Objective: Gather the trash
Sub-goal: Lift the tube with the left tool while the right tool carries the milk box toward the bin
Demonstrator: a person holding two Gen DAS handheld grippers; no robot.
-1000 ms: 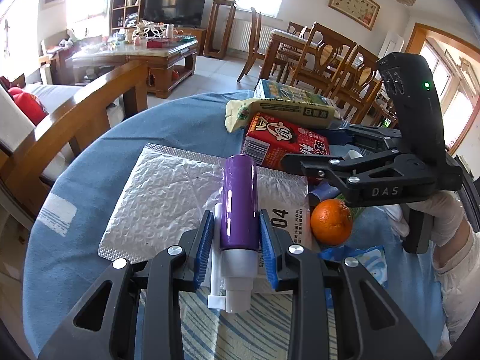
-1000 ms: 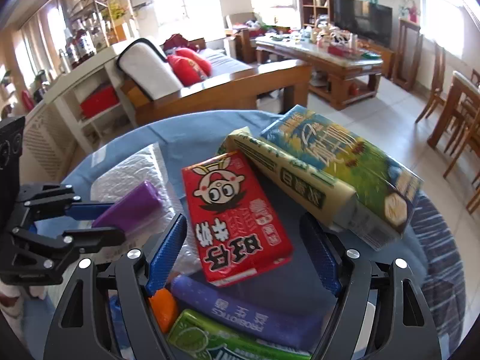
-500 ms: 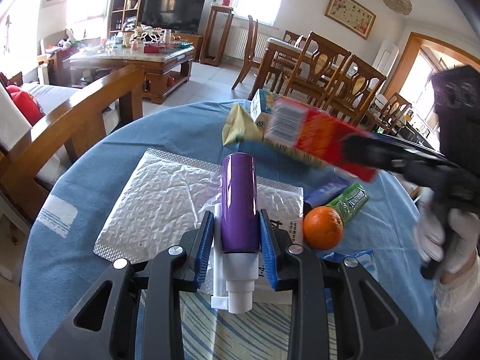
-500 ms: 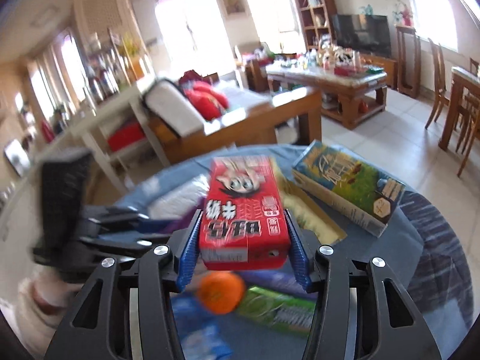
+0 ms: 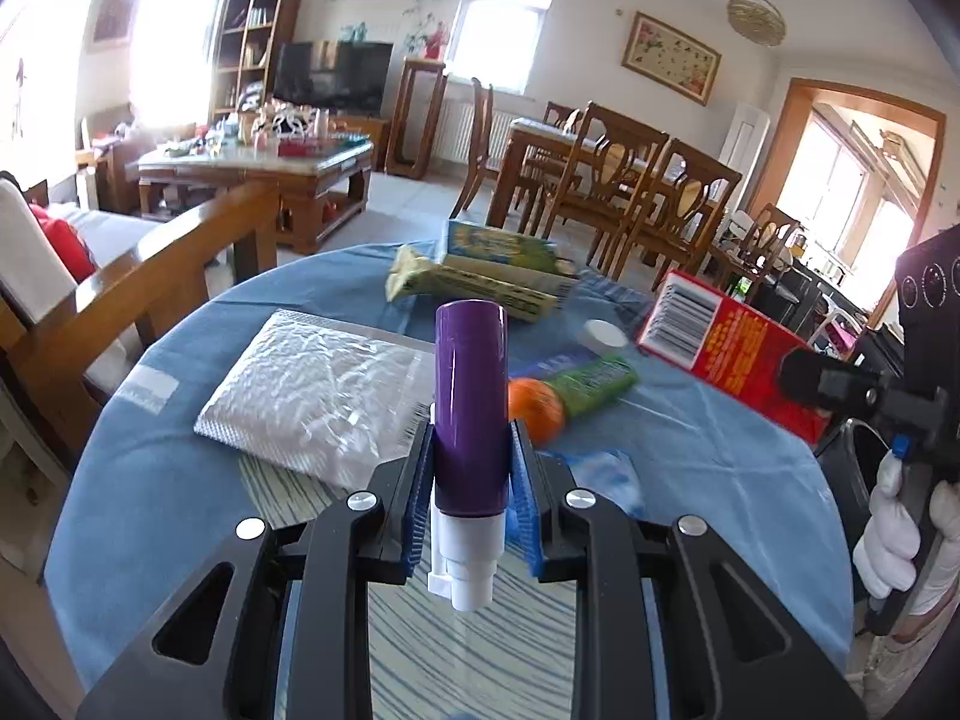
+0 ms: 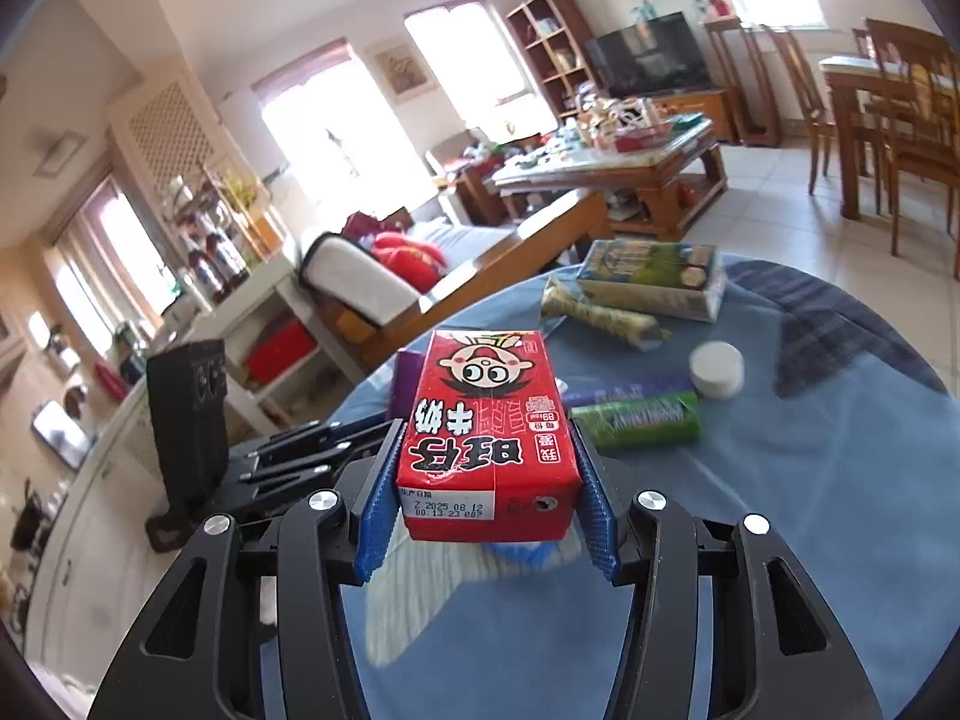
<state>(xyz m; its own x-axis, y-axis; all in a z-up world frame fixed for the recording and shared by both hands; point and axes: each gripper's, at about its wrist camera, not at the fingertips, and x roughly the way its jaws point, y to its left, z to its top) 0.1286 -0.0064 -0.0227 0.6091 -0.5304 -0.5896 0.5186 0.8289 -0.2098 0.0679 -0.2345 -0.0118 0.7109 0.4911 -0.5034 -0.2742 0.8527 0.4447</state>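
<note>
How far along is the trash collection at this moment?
Nothing shows as binned; no bin is in view. In hand: the left gripper clamps the purple tube, and the right gripper the red carton, both lifted. Left on the table: silver mailer, green tube, orange, white cap, two far cartons.

Bare blue desk (image 6: 840, 510) lies open at the near right. Toward the middle, a green tube (image 6: 636, 420), white cap (image 6: 717, 369) and orange (image 5: 537, 414) crowd together; cartons (image 6: 654, 282) block the far edge.
</note>
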